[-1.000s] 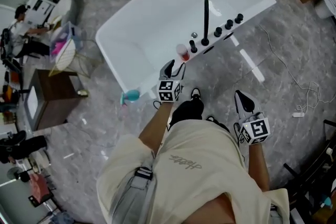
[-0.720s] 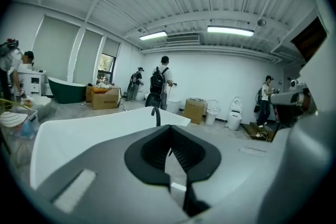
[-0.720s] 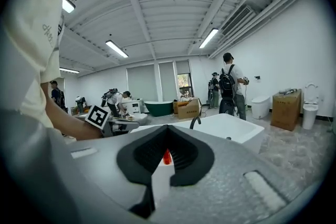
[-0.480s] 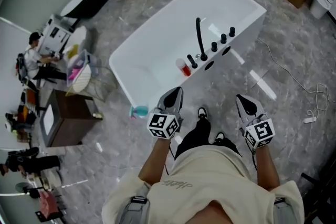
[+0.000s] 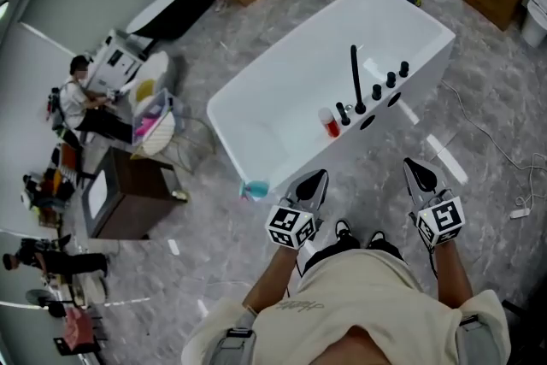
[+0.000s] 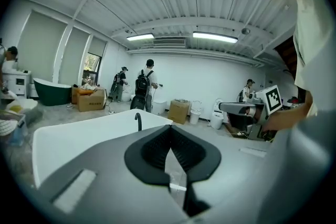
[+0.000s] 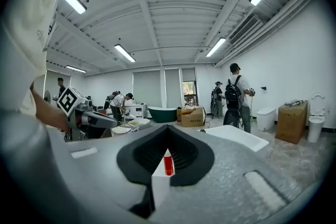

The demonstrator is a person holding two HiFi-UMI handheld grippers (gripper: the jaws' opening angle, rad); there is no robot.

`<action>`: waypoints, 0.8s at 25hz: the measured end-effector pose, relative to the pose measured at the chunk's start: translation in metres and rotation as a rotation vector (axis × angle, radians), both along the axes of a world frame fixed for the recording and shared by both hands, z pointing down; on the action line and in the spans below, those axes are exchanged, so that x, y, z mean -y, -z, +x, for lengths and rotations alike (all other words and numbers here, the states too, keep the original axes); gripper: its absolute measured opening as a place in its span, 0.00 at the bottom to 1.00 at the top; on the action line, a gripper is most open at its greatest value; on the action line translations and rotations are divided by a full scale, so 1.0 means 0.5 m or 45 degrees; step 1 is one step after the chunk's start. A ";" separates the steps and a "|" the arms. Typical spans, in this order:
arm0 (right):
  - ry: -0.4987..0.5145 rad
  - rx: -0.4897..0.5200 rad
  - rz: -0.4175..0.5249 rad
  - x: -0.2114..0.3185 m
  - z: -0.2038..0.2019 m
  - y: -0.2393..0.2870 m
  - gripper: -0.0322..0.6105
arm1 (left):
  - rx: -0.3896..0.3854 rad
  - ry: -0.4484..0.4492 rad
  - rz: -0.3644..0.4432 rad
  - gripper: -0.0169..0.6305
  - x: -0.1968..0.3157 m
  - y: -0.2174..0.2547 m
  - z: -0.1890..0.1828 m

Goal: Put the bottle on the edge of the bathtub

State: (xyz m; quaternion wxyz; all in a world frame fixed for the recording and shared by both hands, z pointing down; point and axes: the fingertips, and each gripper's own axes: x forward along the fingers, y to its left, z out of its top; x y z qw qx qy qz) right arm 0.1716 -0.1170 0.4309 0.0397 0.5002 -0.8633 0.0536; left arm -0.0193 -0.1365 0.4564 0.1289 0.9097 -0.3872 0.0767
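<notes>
head view: white bathtub (image 5: 291,90) on grey marble floor (image 5: 483,128)

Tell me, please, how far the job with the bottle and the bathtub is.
Done: the bottle stands upright on the bathtub edge, beside the black faucet. In hand: nothing; the left gripper and the right gripper are shut, empty and apart from the tub. Left: nothing that I can see.

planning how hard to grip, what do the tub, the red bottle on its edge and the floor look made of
White oval bathtub: acrylic or ceramic, going by its smooth, even sheen.
Small red bottle: likely plastic, too small to confirm.
Grey floor: polished marble-look tile, pale veins.
</notes>
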 end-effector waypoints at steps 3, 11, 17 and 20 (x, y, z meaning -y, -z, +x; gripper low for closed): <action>0.001 -0.015 0.038 0.007 -0.029 0.025 0.05 | -0.038 -0.056 0.009 0.05 -0.009 0.022 -0.007; -0.025 -0.049 0.045 0.032 -0.067 0.050 0.05 | 0.009 0.032 0.002 0.05 0.019 0.003 -0.054; -0.024 -0.085 0.020 0.038 -0.087 0.044 0.05 | 0.149 0.061 0.029 0.05 0.017 -0.027 -0.079; -0.025 -0.056 0.004 0.045 -0.114 0.030 0.05 | 0.207 0.040 0.057 0.05 0.016 -0.039 -0.094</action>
